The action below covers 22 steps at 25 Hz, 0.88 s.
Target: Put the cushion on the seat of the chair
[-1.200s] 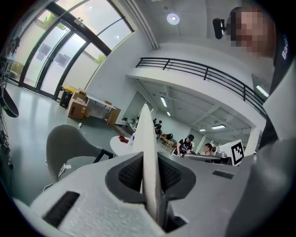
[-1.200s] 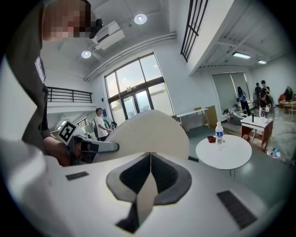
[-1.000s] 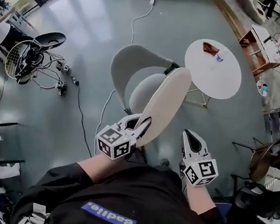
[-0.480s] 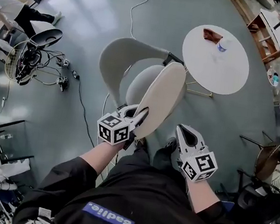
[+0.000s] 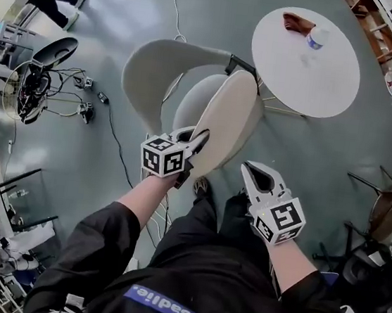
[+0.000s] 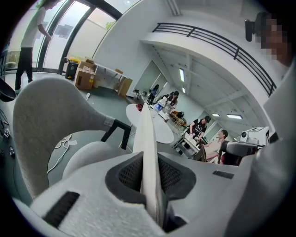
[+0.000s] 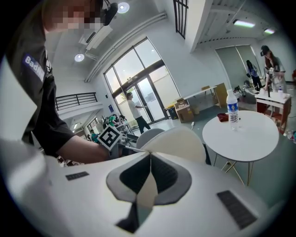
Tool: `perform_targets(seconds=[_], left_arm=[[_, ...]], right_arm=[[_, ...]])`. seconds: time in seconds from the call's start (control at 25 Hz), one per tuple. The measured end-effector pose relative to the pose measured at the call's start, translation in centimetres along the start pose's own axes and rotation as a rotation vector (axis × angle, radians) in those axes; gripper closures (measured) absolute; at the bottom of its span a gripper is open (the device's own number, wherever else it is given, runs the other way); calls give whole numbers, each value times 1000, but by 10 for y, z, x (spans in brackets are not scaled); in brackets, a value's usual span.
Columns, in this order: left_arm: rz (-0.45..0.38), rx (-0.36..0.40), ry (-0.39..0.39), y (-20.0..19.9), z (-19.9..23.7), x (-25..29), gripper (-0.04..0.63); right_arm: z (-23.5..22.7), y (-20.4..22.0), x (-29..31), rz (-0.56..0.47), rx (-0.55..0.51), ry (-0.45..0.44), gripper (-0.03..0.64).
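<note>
A cream oval cushion stands on edge, tilted, just above the pale seat of a grey shell chair. My left gripper is shut on the cushion's near rim. In the left gripper view the cushion runs edge-on between the jaws of that gripper, with the chair back and seat to the left. My right gripper hangs to the right of the cushion, shut and empty. In the right gripper view its tips meet, and the cushion shows beyond them.
A round white table stands right of the chair, with a water bottle and a dark red cloth on it. A cable trails over the floor left of the chair. A black stool and gear lie far left.
Both grippers have sunk and come nearer the chair. The cushion, still held by the left gripper, now hangs lower and closer over the seat.
</note>
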State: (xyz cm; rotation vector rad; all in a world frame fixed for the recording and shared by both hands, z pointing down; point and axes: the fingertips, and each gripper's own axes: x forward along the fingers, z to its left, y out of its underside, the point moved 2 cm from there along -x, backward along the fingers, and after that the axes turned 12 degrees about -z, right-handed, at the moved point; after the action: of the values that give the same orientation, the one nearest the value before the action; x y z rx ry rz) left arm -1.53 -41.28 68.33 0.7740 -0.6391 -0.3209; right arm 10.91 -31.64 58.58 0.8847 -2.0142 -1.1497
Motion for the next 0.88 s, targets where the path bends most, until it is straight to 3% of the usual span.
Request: perform_targets(seconds=[0.4,0.72,0.88], left_arm=[[86,-76,43,35,48,57,540],[154,-77,96,55,94,81,540],[182,-43,75,49,132,84,538]], right_arm=[[-29,45,-8,81,44,61,588],[-39,76,-10,116,71,86,588],[-43,92,-8,130,85,110,588]])
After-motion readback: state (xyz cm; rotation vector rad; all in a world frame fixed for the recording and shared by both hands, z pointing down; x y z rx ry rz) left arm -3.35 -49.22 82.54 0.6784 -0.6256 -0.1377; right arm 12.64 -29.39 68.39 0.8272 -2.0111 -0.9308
